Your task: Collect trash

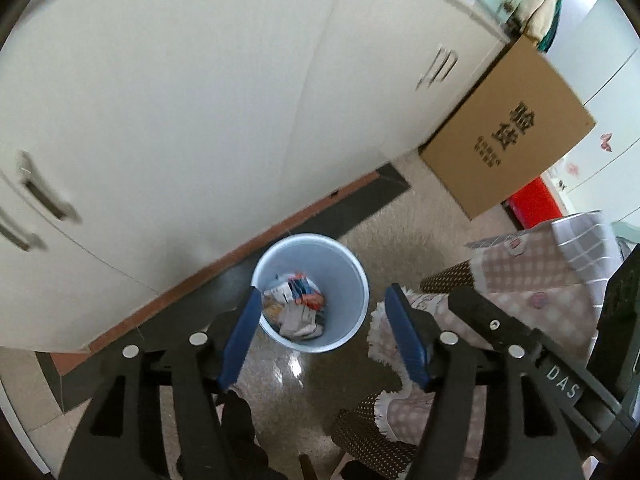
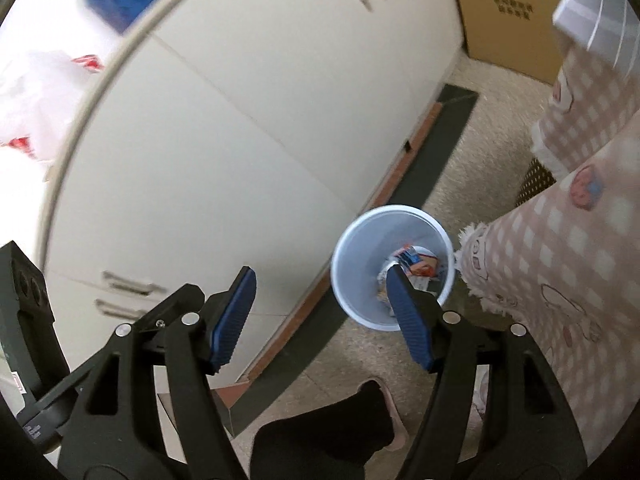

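Note:
A pale blue waste bin stands on the floor by the white cabinet, holding several crumpled wrappers and papers. My left gripper hangs well above it, open, nothing between its blue pads. In the right wrist view the same bin sits right of centre with the trash inside. My right gripper is open and holds nothing, high above the floor with its right finger across the bin's mouth. Part of the other gripper shows at the right of the left wrist view.
White cabinet doors fill the left. A cardboard box stands at the cabinet's end, with a red object behind it. A pink checked cloth covers furniture on the right. A person's dark-socked foot in a slipper stands on the speckled floor.

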Demonstrator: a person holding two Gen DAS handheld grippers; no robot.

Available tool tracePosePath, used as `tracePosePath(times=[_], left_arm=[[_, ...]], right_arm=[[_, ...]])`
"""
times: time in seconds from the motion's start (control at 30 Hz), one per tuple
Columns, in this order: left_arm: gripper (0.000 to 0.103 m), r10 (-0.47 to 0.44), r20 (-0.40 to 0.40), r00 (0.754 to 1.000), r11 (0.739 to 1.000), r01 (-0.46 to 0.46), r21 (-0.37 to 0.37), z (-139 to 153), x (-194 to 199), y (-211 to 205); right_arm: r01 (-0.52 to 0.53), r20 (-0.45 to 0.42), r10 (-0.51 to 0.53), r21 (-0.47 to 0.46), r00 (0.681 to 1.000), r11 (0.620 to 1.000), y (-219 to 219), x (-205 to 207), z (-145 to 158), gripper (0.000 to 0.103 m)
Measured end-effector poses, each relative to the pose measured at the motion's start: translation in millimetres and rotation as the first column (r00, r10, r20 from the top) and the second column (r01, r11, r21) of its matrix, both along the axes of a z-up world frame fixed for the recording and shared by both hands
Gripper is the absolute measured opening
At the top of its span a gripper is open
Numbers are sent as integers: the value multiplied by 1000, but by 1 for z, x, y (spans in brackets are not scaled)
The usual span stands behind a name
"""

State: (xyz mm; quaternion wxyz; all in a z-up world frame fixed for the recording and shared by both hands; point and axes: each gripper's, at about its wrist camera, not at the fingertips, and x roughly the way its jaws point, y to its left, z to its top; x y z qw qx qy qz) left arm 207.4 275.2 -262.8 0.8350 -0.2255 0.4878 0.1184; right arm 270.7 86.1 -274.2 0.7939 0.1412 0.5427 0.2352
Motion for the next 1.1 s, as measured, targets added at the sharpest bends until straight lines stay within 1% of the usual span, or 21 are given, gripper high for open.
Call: tracePosePath(times=[0.07, 0.1, 0.2, 0.23, 0.27, 0.33, 0.4, 0.47, 0.53, 0.6, 0.63, 0.67, 0.73, 0.77, 0.83, 0.87, 0.9, 1.0, 1.07, 1.1], left_arm=[[66, 9, 37, 999, 999, -11, 36, 26, -11, -5], [66, 11, 63, 998, 999, -14, 52, 42, -18, -9], [69, -4, 140, 990, 996, -7, 83, 83, -35, -24], [71, -14, 162, 987, 996, 0, 89, 94, -39, -29], [72, -30, 192, 981, 995, 11, 100, 108, -46, -37], [75, -52, 241, 969, 992, 23, 125, 133, -57, -54], [76, -80, 288, 954, 987, 35, 159, 159, -69, -75], [78, -118, 323, 939, 982, 62, 176, 178, -77, -96], [80, -148, 353, 924, 977, 82, 197, 195, -86, -114], [81, -189, 386, 903, 966, 99, 240, 215, -96, -137], [82, -203, 397, 895, 957, 96, 274, 223, -101, -148], [84, -213, 402, 890, 951, 95, 294, 228, -103, -156], [86, -257, 418, 872, 936, 117, 333, 241, -112, -174], [87, -284, 426, 859, 928, 135, 346, 248, -117, -184], [88, -315, 441, 841, 919, 154, 363, 258, -126, -198], [90, -335, 453, 827, 912, 162, 378, 265, -132, -207], [90, -345, 459, 819, 908, 167, 384, 268, -136, -211], [92, -375, 491, 786, 900, 181, 397, 280, -152, -229], [94, -387, 510, 768, 897, 185, 402, 284, -160, -235], [94, -397, 516, 759, 893, 190, 407, 287, -164, -239]], right_arm=[[-10, 51, 10, 9, 999, 1000, -2, -14, 28, 68], [-13, 74, 13, 11, 997, 1000, -4, -21, 39, 70], [-11, 186, 11, 2, 982, 1000, -21, -45, 87, 76], [-6, 212, 6, -3, 977, 1000, -26, -49, 94, 76], [7, 259, -4, -11, 966, 1000, -37, -60, 112, 77], [30, 313, -24, -14, 949, 999, -55, -76, 136, 80], [54, 349, -49, -7, 936, 998, -74, -90, 154, 81], [86, 387, -78, -3, 919, 996, -96, -105, 175, 82], [107, 421, -100, 6, 901, 994, -118, -119, 193, 86], [139, 469, -120, -6, 875, 990, -140, -136, 214, 88], [161, 496, -134, -13, 858, 987, -150, -146, 223, 88], [175, 511, -143, -16, 848, 984, -157, -152, 228, 89], [207, 546, -160, -24, 822, 978, -173, -168, 242, 90], [243, 574, -177, -40, 800, 969, -183, -180, 251, 90], [272, 618, -178, -60, 766, 960, -193, -197, 265, 92], [281, 629, -180, -64, 756, 958, -198, -202, 270, 92], [291, 640, -184, -66, 746, 954, -204, -210, 276, 93], [350, 686, -204, -79, 699, 933, -217, -231, 288, 94], [371, 701, -220, -69, 678, 926, -228, -244, 295, 94], [374, 704, -224, -62, 674, 925, -231, -249, 296, 94]])
